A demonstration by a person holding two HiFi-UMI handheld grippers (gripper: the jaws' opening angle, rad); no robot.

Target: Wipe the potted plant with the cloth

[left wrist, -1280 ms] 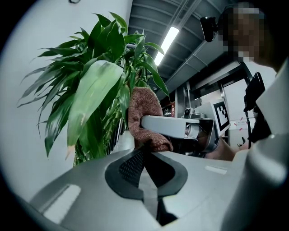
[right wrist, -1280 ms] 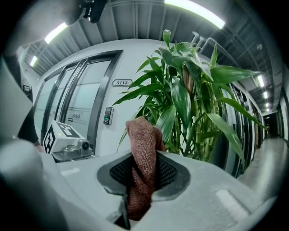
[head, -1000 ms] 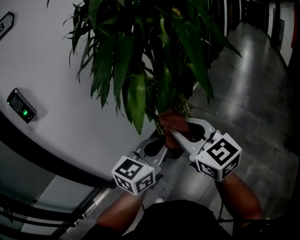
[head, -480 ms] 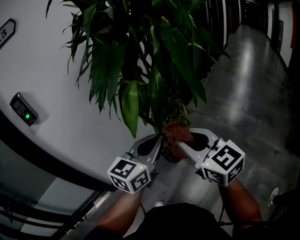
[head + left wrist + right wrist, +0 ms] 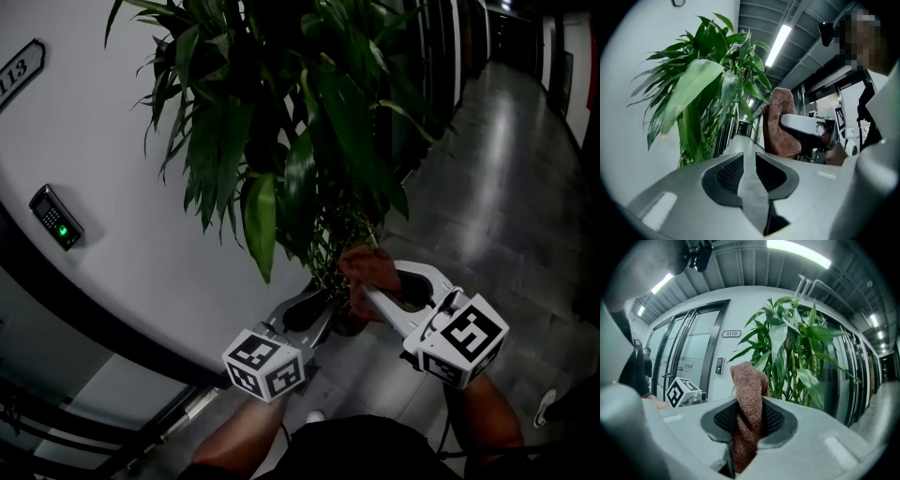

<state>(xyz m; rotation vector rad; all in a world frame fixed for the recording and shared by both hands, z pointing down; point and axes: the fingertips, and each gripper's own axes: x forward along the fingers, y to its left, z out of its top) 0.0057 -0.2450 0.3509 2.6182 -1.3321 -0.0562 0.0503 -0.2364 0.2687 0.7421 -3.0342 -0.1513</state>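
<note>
**Gripping cloth at right, letting go at left**

Pinching the cloth in the right gripper: jaws shut on its mid fold, w/ a brown tuft standing up past the tips. Prob. held that way so a soft free end meets the foliage, not hard plastic.

From the head view, same cloth bunched at the tips of the right gripper and pushed in among the lower stems of the potted plant. Close beside the white wall, so reaching in from the open corridor side makes sense.

At the left gripper: just been opening, now standing partly apart w/ nothing betw. the pads, only corridor floor thru the gap. Looking out at the plant's leaves up-left and the cloth ahead-right, clear of both.

In the head view, left gripper sitting low, just beside the stems and below a drooping leaf. Prob. freed to take hold of a leaf & steady it for wiping.

Both pointed level at the plant's lower part. Pot itself too dark to make out. Judging by cloth position, wiping low down for now, w/ upper leaves not being touched.
</note>
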